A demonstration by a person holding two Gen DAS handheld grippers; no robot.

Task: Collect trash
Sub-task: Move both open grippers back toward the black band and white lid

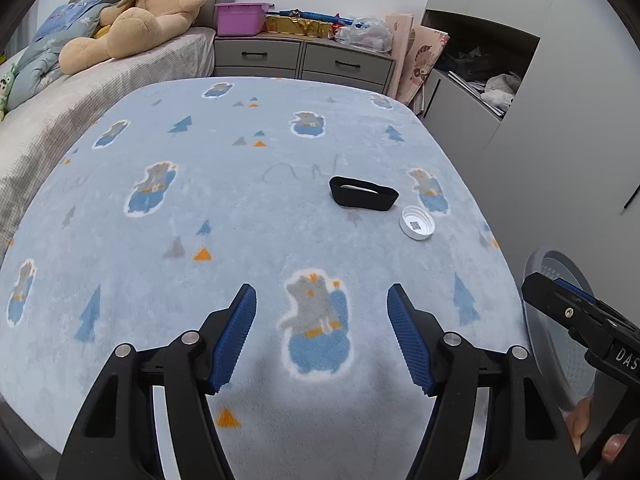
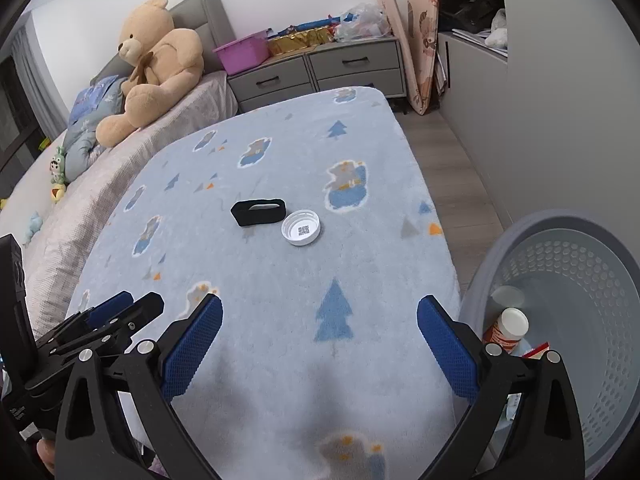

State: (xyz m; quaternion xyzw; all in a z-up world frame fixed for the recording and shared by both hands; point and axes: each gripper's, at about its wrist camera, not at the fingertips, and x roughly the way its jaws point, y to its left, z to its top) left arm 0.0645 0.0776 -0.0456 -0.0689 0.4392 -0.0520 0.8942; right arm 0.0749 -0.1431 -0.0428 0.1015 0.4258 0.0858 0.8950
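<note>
A white round lid (image 1: 417, 222) lies open side up on the blue bear-print blanket (image 1: 248, 200), next to a black oval band (image 1: 363, 193). Both also show in the right wrist view, the lid (image 2: 301, 227) and the band (image 2: 259, 212). My left gripper (image 1: 321, 336) is open and empty above the blanket's near part. My right gripper (image 2: 319, 346) is open and empty over the near right edge. A grey perforated basket (image 2: 592, 304) stands on the floor at the right and holds a white-capped bottle (image 2: 507, 328).
A bed with a large teddy bear (image 1: 148, 12) runs along the left. Grey drawers (image 1: 300, 60) with a purple bin (image 1: 240, 18) and bags stand behind. White cabinets (image 1: 560, 100) line the right. The basket's rim (image 1: 548, 264) shows in the left view.
</note>
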